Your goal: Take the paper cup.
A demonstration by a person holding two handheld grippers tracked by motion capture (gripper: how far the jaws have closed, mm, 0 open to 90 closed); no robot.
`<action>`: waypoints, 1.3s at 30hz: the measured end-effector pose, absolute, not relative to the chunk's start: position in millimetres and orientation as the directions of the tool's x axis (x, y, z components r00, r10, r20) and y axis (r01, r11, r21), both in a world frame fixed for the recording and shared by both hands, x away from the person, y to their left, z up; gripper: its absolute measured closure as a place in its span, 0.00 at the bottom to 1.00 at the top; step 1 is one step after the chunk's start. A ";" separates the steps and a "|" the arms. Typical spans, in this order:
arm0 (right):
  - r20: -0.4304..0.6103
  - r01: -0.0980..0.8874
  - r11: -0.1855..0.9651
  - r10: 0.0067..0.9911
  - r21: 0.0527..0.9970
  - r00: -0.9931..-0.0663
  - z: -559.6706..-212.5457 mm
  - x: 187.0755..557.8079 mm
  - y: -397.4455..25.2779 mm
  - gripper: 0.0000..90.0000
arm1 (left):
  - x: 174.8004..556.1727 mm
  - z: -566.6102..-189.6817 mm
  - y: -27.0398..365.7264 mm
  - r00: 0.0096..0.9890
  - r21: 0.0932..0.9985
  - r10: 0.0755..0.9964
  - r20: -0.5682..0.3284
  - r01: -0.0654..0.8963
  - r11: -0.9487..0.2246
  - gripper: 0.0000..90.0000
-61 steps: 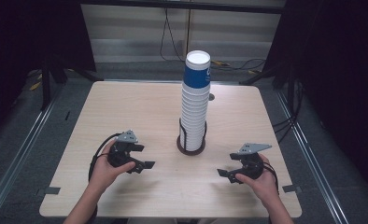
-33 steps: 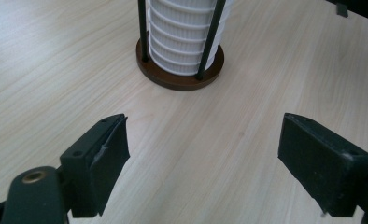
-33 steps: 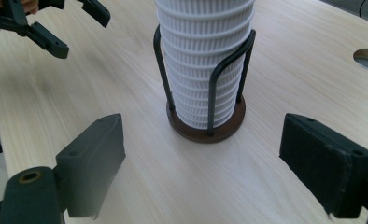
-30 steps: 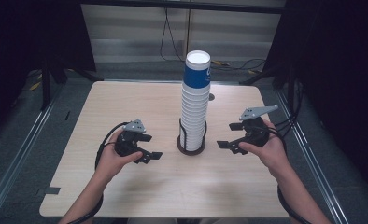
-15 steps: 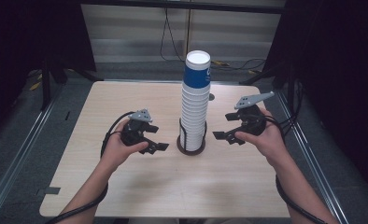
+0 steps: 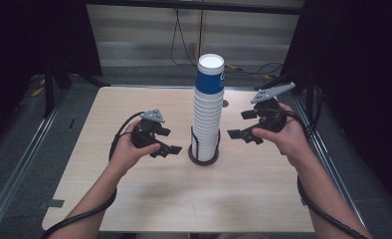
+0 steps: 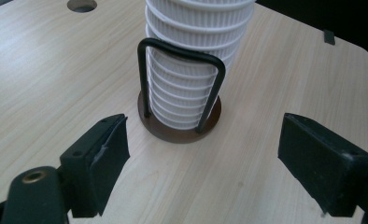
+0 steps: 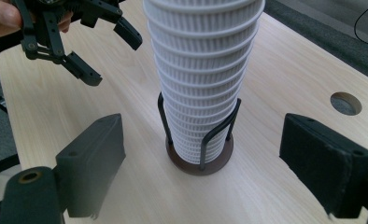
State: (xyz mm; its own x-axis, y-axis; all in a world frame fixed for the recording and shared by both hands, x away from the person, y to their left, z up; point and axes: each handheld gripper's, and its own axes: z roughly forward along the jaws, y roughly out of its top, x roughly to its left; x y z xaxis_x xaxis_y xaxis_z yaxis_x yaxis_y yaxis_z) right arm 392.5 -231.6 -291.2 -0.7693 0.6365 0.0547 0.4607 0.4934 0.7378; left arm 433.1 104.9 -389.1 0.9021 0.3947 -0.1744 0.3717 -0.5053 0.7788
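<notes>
A tall stack of white ribbed cups [image 6: 207, 112], its top cup banded blue, stands in a round brown holder [image 6: 203, 156] with black wire hoops at the table's middle. My left gripper [image 6: 168, 141] is open just left of the holder's base, low over the table, its jaws wide apart facing the stack [image 7: 187, 70] and holder [image 7: 180, 133]. My right gripper [image 6: 245, 125] is open to the right of the stack, held higher, jaws spread toward the cups [image 8: 201, 70] and holder [image 8: 200, 163]. The left gripper [image 8: 112, 51] also appears beyond the stack in the right gripper view.
The light wooden table [image 6: 134, 199] has a small round hole [image 6: 225, 103] behind the stack. Black cables trail from both grippers. Dark floor and metal rails surround the table.
Both grippers moved forward and inward from the table's near side toward the cup stack. The right one rose higher. Both stayed open.
</notes>
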 end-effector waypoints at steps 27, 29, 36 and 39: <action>0.037 0.434 0.504 0.621 0.747 -0.783 -245.4 413.3 -208.6 0.15 | 446.0 -358.0 80.5 0.918 0.793 0.368 -0.147 0.332 -0.511 0.18; 0.029 0.430 0.511 0.619 0.744 -0.785 -243.9 413.3 -206.9 0.15 | 446.3 -357.5 80.1 0.918 0.796 0.369 -0.148 0.332 -0.506 0.18; 0.021 0.424 0.513 0.619 0.746 -0.785 -233.1 418.2 -196.2 0.15 | 449.2 -346.3 76.6 0.918 0.803 0.373 -0.132 0.320 -0.503 0.18; 0.022 0.425 0.508 0.622 0.749 -0.783 -229.2 420.4 -193.8 0.15 | 449.7 -343.4 74.6 0.919 0.799 0.373 -0.126 0.317 -0.511 0.18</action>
